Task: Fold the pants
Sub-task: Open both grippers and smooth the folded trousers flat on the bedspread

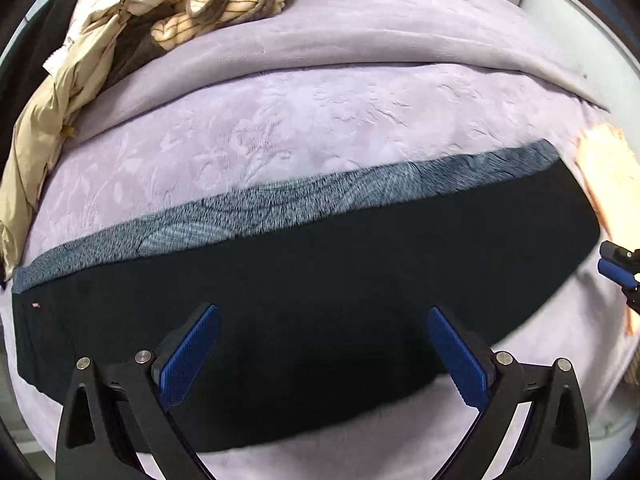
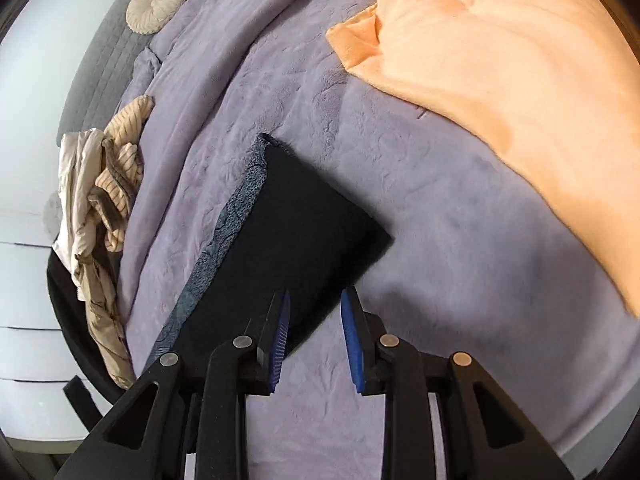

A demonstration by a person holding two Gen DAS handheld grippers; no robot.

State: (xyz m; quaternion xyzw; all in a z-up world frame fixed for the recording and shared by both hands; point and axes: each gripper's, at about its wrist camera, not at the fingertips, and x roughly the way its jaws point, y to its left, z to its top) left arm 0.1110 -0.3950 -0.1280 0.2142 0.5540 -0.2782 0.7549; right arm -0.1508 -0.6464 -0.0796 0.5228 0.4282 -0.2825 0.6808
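Lavender plush bed cover (image 1: 320,120), embossed with a leaf pattern, fills the left wrist view. On it lie the black pants (image 1: 300,300), folded into one long flat band running across the frame, with a strip of grey fleece lining (image 1: 280,204) exposed along the far edge. The left gripper (image 1: 324,344) hovers over the near half of the pants, its blue-padded fingers (image 1: 192,356) spread wide and holding nothing. A heap of beige and striped clothing (image 1: 180,12) sits at the far left of the cover. At the right edge the right gripper (image 1: 620,272) is partly visible, near the band's end. In the right wrist view the same cover (image 2: 460,260) carries the pants (image 2: 296,232) seen endwise, the lining (image 2: 236,208) along their left side. The right gripper (image 2: 316,336) sits just above the near corner of the pants, its fingers (image 2: 354,340) parted with a moderate gap, nothing between them. A peach fleece blanket (image 2: 500,80) covers the upper right, apart from the pants. A round cream pleated cushion (image 2: 157,5) rests on a grey quilted surface (image 2: 108,60) at the upper left, with the clothing heap (image 2: 104,200) below it.
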